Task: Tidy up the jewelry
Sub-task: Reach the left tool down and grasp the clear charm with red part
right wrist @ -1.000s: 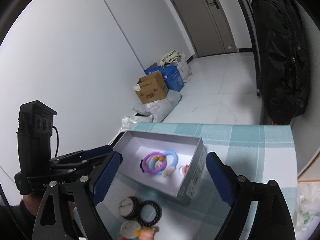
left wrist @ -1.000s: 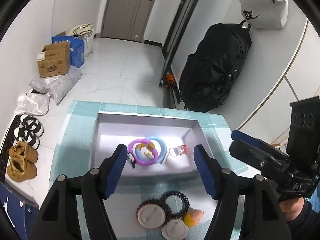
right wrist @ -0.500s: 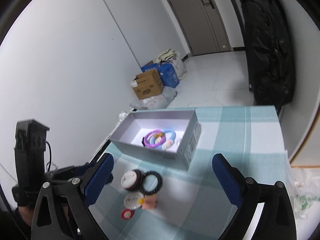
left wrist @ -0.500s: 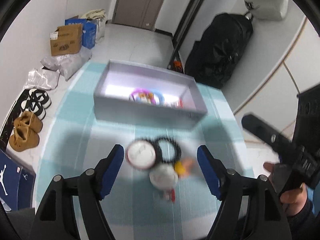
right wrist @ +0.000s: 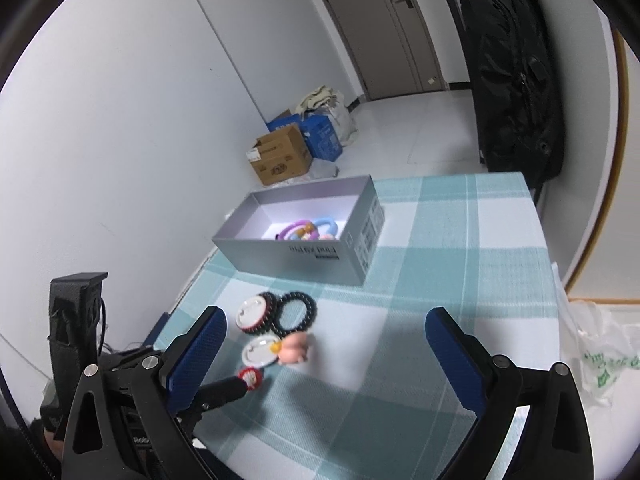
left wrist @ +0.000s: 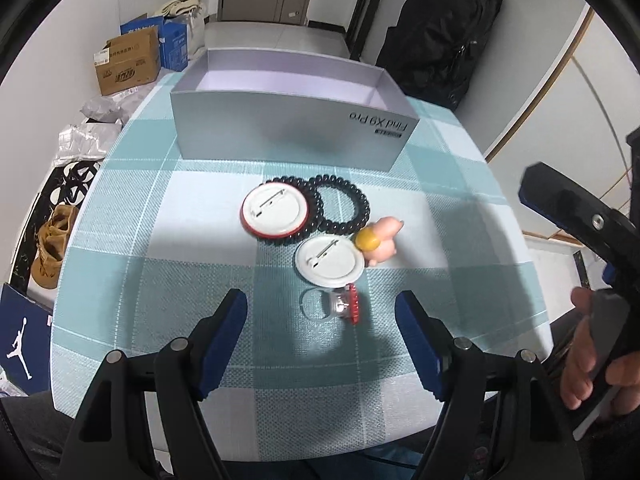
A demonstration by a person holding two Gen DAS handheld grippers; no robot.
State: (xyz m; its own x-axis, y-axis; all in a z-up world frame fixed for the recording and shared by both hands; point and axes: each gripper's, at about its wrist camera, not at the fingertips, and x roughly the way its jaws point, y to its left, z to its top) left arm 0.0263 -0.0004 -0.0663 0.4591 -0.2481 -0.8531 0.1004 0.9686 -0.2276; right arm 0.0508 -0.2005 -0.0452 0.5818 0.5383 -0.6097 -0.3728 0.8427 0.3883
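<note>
My left gripper (left wrist: pixel 320 300) is open and tilted down over the table, its tips on either side of a clear ring with a red charm (left wrist: pixel 345 304). Just beyond lie a white pin badge (left wrist: pixel 330 258), a red-rimmed badge (left wrist: pixel 274 210), two black bead bracelets (left wrist: pixel 342 204) and a pink pig figure with a yellow ring (left wrist: pixel 380 240). The grey box (left wrist: pixel 288 128) stands behind them; coloured bracelets (right wrist: pixel 304 230) lie inside it. My right gripper (right wrist: pixel 326 320) is open wide and empty, off to the right of the pile. One of the left gripper's fingers (right wrist: pixel 224 390) reaches the red charm (right wrist: pixel 250 376).
The teal checked tablecloth (left wrist: pixel 200 240) covers a small table with edges close on all sides. A black bag (left wrist: pixel 440 28) hangs behind it. Cardboard boxes (left wrist: pixel 128 64) and shoes (left wrist: pixel 52 240) sit on the floor at left. A plastic bag (right wrist: pixel 600 364) lies at right.
Both grippers have drawn back from the box toward the near table edge. The left one now points down at the loose items, with its jaws slightly wider; the right one's jaws also opened further.
</note>
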